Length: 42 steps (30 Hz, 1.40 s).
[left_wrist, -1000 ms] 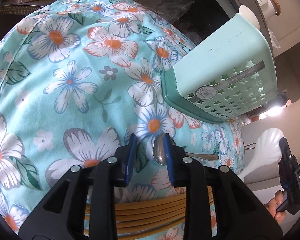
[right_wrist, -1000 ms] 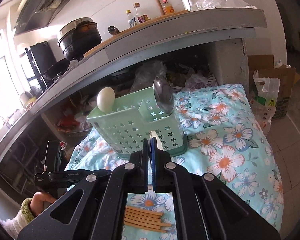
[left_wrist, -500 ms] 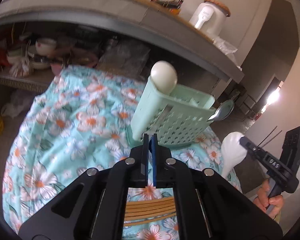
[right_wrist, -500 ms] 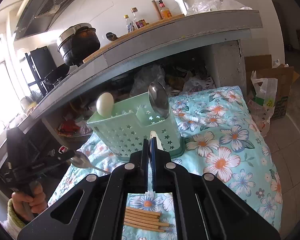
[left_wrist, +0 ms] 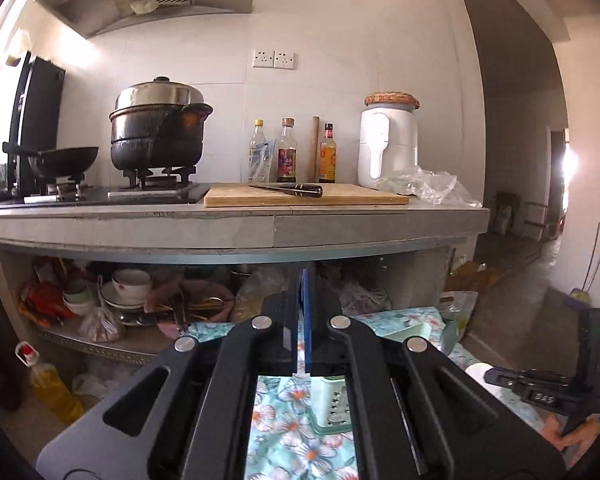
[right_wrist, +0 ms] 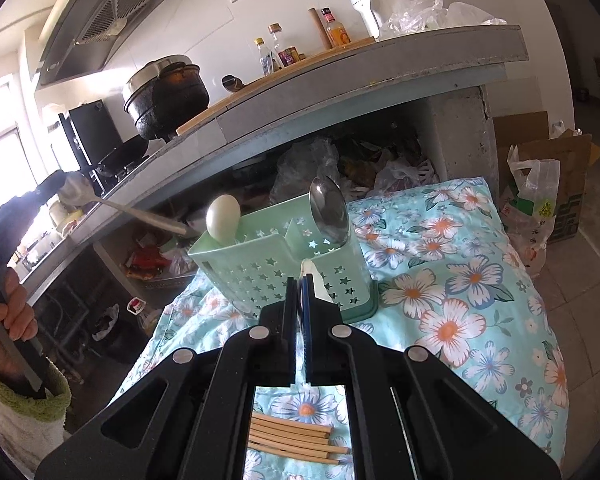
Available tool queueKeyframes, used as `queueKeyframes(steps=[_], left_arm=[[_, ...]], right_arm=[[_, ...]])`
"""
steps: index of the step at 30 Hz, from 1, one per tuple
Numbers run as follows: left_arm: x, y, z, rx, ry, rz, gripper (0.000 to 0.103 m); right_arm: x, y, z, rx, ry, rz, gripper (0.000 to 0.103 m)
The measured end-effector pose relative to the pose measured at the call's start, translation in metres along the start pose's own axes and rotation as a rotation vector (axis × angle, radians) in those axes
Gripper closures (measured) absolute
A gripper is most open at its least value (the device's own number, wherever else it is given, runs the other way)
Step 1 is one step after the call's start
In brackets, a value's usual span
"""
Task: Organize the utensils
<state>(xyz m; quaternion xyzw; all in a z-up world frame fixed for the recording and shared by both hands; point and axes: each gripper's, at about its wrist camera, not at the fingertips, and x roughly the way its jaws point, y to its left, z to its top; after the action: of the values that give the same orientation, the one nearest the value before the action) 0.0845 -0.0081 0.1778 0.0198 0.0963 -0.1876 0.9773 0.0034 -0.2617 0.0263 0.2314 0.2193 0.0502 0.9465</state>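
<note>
**Holding spoons beside the utensil caddy**

Left wrist view: the left gripper (left_wrist: 302, 312) is seen with its jaws pressed together, aimed at the kitchen counter (left_wrist: 236, 226); nothing held can be made out here. The mint utensil caddy (left_wrist: 332, 404) is glimpsed below on the floral cloth (left_wrist: 284, 420). At the right edge, the right gripper (left_wrist: 494, 377) is closed on a white spoon (left_wrist: 476, 370).

Right wrist view: a metal spoon (right_wrist: 112, 204) is gripped by its bowl in the left gripper, handle pointing towards the caddy. Two utensils are stood in the caddy. Wooden chopsticks (right_wrist: 292, 440) are laid on the cloth.
</note>
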Motion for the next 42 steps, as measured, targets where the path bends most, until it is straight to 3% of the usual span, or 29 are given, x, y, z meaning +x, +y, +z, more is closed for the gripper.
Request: queueKeyframes(steps=[5, 9, 14, 18, 21, 23, 29, 34, 38, 42], left_arm=[[0.034, -0.02, -0.009, 0.141, 0.036, 0.058, 0.103], [0.059, -0.03, -0.019, 0.183, 0.098, 0.048, 0.102], [0.089, -0.02, -0.029, 0.069, 0.183, -0.046, 0.102], [0.098, -0.008, -0.035, -0.05, 0.185, -0.127, 0.1], [0.1, 0.001, -0.037, -0.121, 0.185, -0.151, 0.084], [0.1, 0.006, -0.039, -0.157, 0.184, -0.16, 0.081], [0.08, 0.018, -0.05, -0.218, 0.19, -0.146, 0.057], [0.055, 0.028, -0.077, -0.284, 0.235, -0.129, 0.035], [0.04, 0.034, -0.109, -0.32, 0.306, -0.115, 0.026], [0.027, 0.036, -0.139, -0.333, 0.369, -0.111, 0.019]], right_arm=[[-0.003, -0.001, 0.001, 0.004, -0.006, 0.007, 0.1], [-0.004, -0.002, 0.001, 0.006, -0.009, 0.014, 0.1], [-0.001, -0.003, 0.0, 0.007, -0.002, 0.02, 0.1], [0.0, -0.005, 0.001, 0.007, 0.0, 0.014, 0.1], [-0.001, -0.007, 0.002, 0.015, -0.005, 0.011, 0.1], [-0.002, -0.009, 0.002, 0.022, -0.007, 0.014, 0.1], [-0.009, -0.007, 0.012, 0.029, -0.025, 0.06, 0.1], [-0.012, -0.001, 0.033, 0.034, -0.052, 0.166, 0.1], [-0.011, 0.006, 0.057, 0.05, -0.069, 0.277, 0.1], [-0.009, 0.016, 0.081, 0.037, -0.12, 0.332, 0.1]])
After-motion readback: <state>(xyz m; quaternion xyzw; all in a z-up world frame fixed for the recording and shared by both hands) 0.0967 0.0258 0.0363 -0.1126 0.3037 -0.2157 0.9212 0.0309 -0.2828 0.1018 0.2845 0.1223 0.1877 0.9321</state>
